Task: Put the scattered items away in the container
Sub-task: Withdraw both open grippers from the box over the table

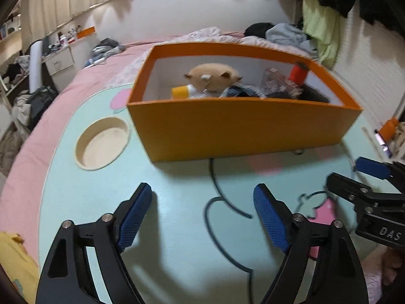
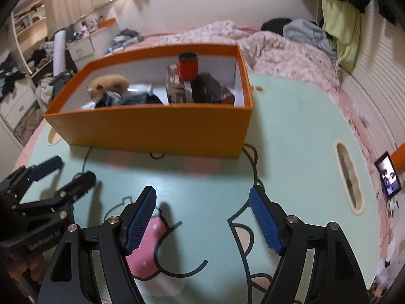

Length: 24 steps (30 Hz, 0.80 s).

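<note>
Box: orange cardboard box (image 1: pixel 243 129), rectangular, white inside, frame centre, on the mint table (image 1: pixel 177 190).
Contents: fuzzy tan plush (image 1: pixel 212 78), red cylinder (image 2: pixel 187 65).
Left gripper (image 1: pixel 202 217): ribbed blue pads spread, empty.
Right gripper (image 2: pixel 202 223): spread, empty.

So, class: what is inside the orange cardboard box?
Inside the orange cardboard box: a tan plush toy, red cylindrical can, brown carton, dark wrapped items. The front wall hides the bottom.
</note>
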Motion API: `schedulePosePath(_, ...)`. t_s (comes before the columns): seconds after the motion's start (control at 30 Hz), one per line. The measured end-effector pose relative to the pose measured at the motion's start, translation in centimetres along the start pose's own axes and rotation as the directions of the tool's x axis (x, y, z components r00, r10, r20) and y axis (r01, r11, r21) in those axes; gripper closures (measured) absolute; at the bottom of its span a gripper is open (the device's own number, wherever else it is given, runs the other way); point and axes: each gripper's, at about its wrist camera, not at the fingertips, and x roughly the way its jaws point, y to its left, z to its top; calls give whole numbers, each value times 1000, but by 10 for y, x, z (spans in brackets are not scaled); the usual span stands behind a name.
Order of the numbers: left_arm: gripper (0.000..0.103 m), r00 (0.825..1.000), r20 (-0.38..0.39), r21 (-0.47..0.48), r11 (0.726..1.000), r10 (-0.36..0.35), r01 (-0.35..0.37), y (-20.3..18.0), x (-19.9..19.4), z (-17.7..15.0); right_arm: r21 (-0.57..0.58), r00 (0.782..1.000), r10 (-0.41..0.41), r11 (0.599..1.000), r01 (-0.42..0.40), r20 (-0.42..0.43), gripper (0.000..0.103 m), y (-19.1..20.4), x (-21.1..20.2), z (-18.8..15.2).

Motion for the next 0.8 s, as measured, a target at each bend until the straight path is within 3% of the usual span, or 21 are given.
schedulePosePath(0.07,6,1000,-8,2,1000,0,0,-2,3,-1,-3,1000,-7,1000,7,-19,16,0,5,-2)
schedulePosePath(0.1,3,1000,-14,3,1000,0,0,-3,4,-1,-13,999,-13,1000,13,-31,5,1,7,-3)
schedulePosePath(0.13,0,1000,-18,-2,1000,4,-4,-3,6,-1,-27,999,-17,1000,16,-41,0,3,9,-4)
schedulePosePath(0.8,0,1000,-14,-5,1000,-2,2,1,7,-5,-41,999,-19,999,17,-38,0,6,8,-4)
